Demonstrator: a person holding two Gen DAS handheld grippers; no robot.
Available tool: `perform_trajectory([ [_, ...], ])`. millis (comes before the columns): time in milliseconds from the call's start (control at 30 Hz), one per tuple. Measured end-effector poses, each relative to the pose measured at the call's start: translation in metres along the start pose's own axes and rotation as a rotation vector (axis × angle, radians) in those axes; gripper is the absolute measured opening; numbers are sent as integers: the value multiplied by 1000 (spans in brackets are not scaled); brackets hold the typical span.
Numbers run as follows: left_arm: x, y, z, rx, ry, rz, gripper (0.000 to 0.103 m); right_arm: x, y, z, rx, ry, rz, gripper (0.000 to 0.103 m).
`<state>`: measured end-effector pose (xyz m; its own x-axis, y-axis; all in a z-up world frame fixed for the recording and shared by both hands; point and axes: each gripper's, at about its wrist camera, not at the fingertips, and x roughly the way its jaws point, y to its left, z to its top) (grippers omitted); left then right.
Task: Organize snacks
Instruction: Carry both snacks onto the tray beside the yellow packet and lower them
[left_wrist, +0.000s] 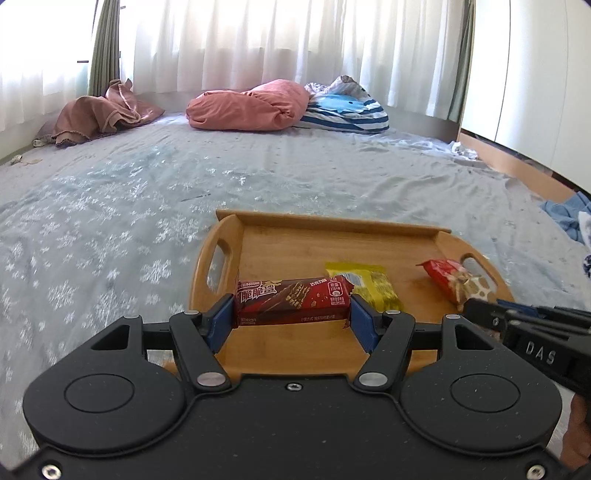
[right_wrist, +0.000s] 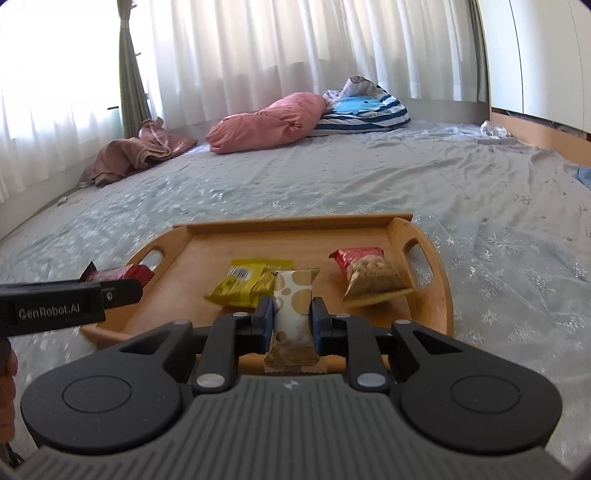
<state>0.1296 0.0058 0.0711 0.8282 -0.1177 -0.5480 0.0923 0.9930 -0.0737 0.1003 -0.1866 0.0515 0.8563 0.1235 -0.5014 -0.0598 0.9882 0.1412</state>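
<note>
A wooden tray (left_wrist: 332, 236) (right_wrist: 207, 240) with handles lies on the bed. My left gripper (left_wrist: 292, 317) is shut on a red chocolate wafer bar (left_wrist: 291, 301), holding it crosswise over the tray's left front; the bar also shows in the right wrist view (right_wrist: 125, 274). My right gripper (right_wrist: 292, 325) is shut on a white and gold spotted snack packet (right_wrist: 293, 314), held over the tray's front edge; the packet also shows in the left wrist view (left_wrist: 476, 286). A yellow packet (left_wrist: 373, 286) (right_wrist: 247, 286) and a red nut packet (left_wrist: 441, 275) (right_wrist: 369, 275) lie in the tray.
The bed (left_wrist: 147, 206) has a pale blue snowflake sheet. A pink pillow (left_wrist: 251, 107), a striped blue pillow (left_wrist: 347, 110) and a brown cloth (left_wrist: 99, 114) lie at the far end by white curtains. A wooden bed edge (left_wrist: 517, 162) runs on the right.
</note>
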Motion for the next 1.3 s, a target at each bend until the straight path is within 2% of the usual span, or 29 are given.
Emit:
perform_trajectory([
  [200,39,0,10,-7,56,17,63,32,-8,16,35,9,-23,26],
  [367,66,7,12,-59,119,-4,63,63,-15,20,77,57,-26,26],
  [500,81,8,12,-58,143,4,63,82,-18,18,90,91,-24,26],
  [733,91,0,11,-21,143,23,63,100,-23,17,104,113,-36,26],
  [1300,105,-11,5,31,169,50,63,108,-24,14,103,123,-37,26],
])
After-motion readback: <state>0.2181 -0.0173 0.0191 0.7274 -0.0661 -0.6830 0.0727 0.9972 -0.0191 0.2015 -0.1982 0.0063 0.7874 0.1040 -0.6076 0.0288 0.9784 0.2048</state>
